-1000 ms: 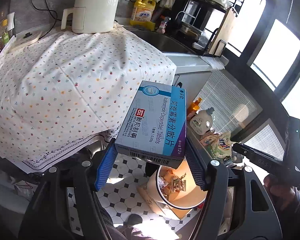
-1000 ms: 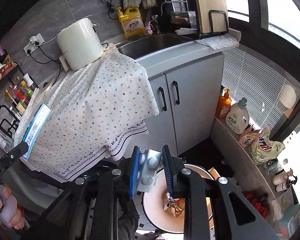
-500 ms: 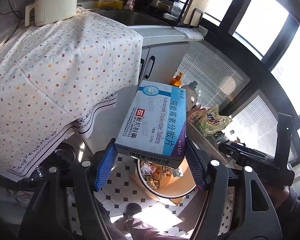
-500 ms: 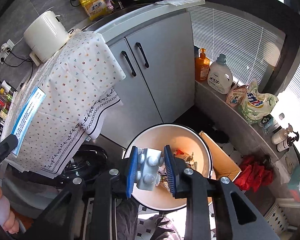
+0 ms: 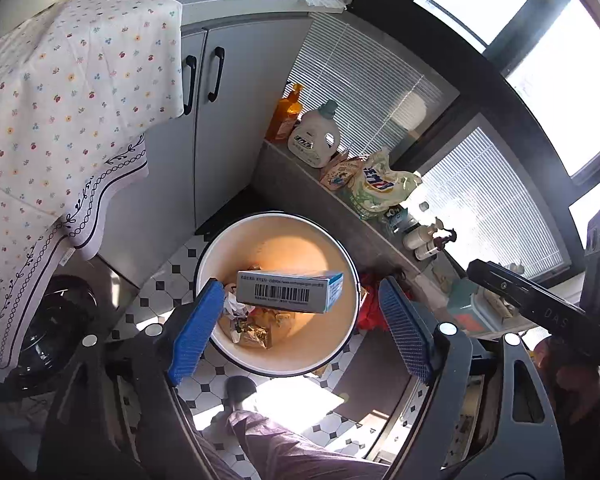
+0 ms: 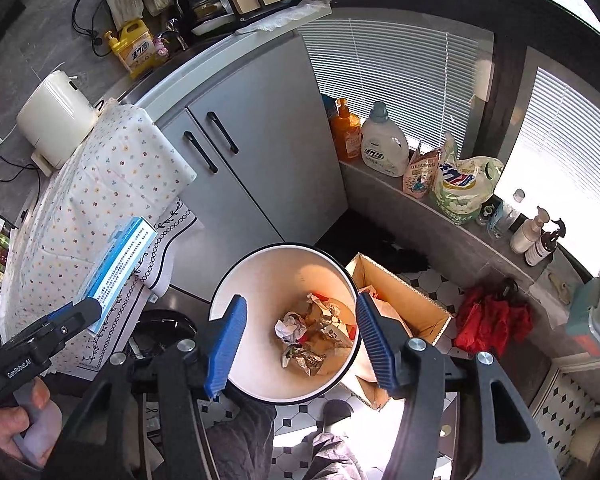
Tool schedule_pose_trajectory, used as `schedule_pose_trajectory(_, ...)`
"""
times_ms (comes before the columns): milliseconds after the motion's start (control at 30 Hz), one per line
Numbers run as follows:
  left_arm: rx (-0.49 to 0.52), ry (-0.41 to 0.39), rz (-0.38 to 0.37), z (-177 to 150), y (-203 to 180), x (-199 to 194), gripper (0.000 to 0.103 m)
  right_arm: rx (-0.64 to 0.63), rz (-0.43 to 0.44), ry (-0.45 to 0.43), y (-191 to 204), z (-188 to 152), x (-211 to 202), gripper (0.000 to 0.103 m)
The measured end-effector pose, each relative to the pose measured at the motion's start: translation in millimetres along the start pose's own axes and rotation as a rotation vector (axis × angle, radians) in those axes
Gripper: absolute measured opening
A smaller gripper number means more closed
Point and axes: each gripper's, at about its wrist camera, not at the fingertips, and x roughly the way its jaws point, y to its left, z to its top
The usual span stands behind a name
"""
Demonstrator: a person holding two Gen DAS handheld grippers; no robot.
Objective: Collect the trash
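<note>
A blue-and-white medicine box (image 5: 290, 292) hangs barcode side up over the round cream trash bin (image 5: 278, 216), between the spread blue pads of my left gripper (image 5: 300, 328). No pad touches it, and the jaws are opening. In the right wrist view the same box (image 6: 118, 262) shows at the tip of one of the left gripper's fingers (image 6: 76, 312). My right gripper (image 6: 300, 346) hovers over the bin (image 6: 284, 246) with its jaws opening and nothing between them. Crumpled wrappers (image 6: 312, 336) lie at the bin's bottom.
An open cardboard box (image 6: 400, 300) stands against the bin's right side. Grey cupboard doors (image 6: 236, 168) and a flowered cloth (image 6: 112, 184) rise behind it. Detergent bottles (image 6: 382, 144) line a low ledge, a red cloth (image 6: 492, 320) lies below, and a person's legs (image 5: 284, 440) are underneath.
Both grippers swung from the counter to above the bin and tilted down. The left jaws spread and the medicine box dropped free. The right jaws opened and the grey blister pack left them.
</note>
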Motion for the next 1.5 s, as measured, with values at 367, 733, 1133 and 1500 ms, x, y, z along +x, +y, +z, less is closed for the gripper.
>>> schedule_pose_trajectory(367, -0.045, -0.086, 0.086, 3.0, 24.5, -43.2, 0.084, 0.028, 0.002, -0.010, -6.0, -4.5, -11.8, 0.056)
schedule_pose_trajectory(733, -0.166, -0.228, 0.232, -17.3, 64.2, -128.7, 0.089, -0.107, 0.091, -0.038, 48.9, 8.3, -13.6, 0.080)
schedule_pose_trajectory(1133, -0.185, -0.390, 0.307, -41.5, 85.9, -225.1, 0.097, -0.184, 0.153, -0.075, 108.6, 14.0, -44.3, 0.095)
schedule_pose_trajectory(1500, -0.173, -0.476, 0.338, -83.2, 97.3, -304.4, 0.097, -0.219, 0.141, -0.169, 163.5, -6.5, -105.5, 0.095)
